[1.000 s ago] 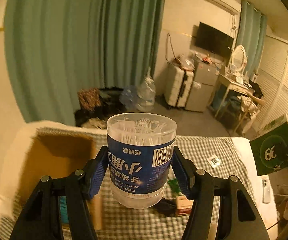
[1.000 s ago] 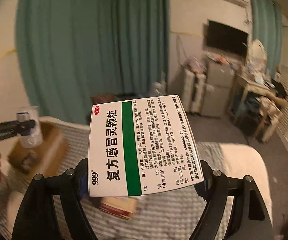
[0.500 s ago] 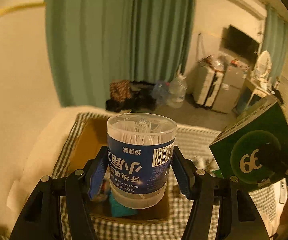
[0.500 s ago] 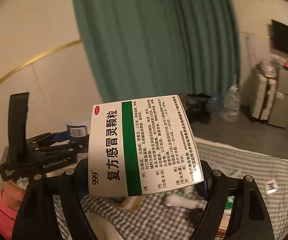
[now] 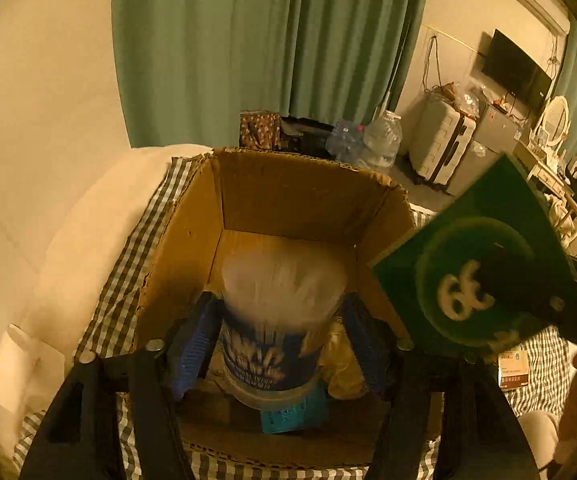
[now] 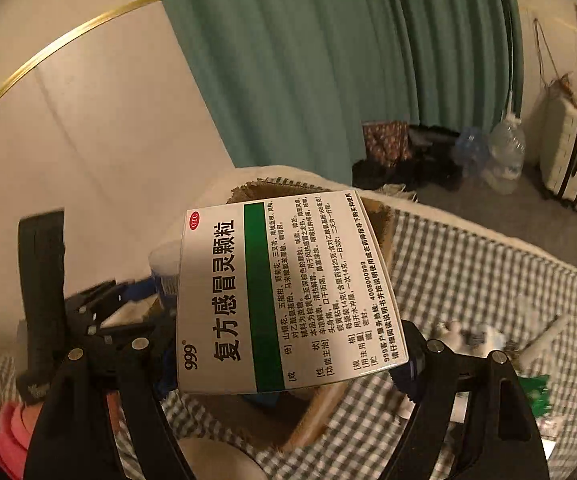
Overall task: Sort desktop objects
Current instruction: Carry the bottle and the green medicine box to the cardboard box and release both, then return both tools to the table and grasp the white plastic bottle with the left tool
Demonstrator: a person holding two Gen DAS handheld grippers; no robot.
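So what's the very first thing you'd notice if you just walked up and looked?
Probably the white and green cardboard medicine box, held up by the right hand-held gripper so it fills the middle of that view. Next, the clear round plastic tub with a blue label between the fingers of the left hand-held gripper, inside the open brown cardboard box on the checked cloth.

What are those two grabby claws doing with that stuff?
A person is tidying things into a cardboard box. The left gripper holds a tub of dental floss picks down inside the box. The right gripper holds a 999 medicine box just beside it, not yet in.
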